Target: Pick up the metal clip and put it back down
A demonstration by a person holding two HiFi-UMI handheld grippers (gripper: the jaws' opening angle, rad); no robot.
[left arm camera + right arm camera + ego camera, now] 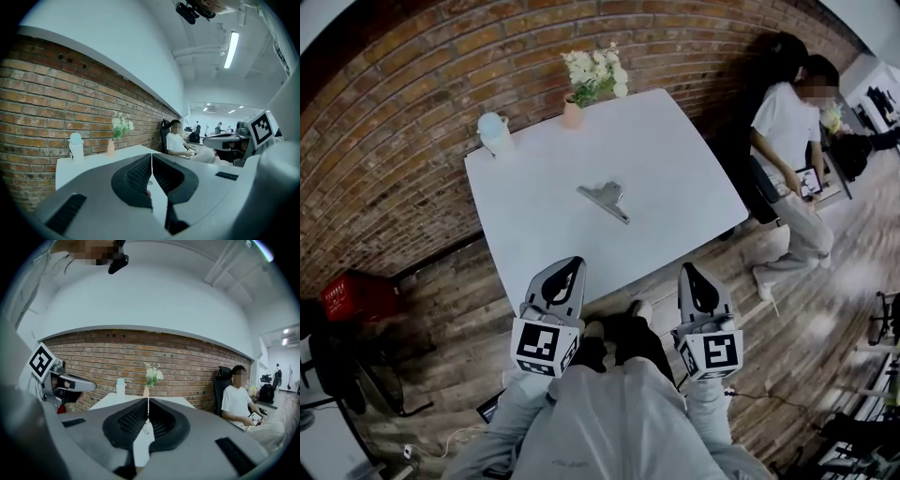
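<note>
The left gripper (570, 266) has its jaws pressed together with nothing between them. The right gripper (690, 270) is the same, jaws together and holding nothing. Both are held side by side at the near edge of the white table (684, 178), pointing across it.

The metal clip (605, 200) lies flat on the table, out in front of both grippers and about halfway between them. It is well apart from them, and nothing touches it.

Past the clip, at the far edge of the table by the brick wall, stand a small vase of white flowers (577, 101) and a pale bottle (494, 132). To the right of the table a person (786, 127) sits in a dark chair.
</note>
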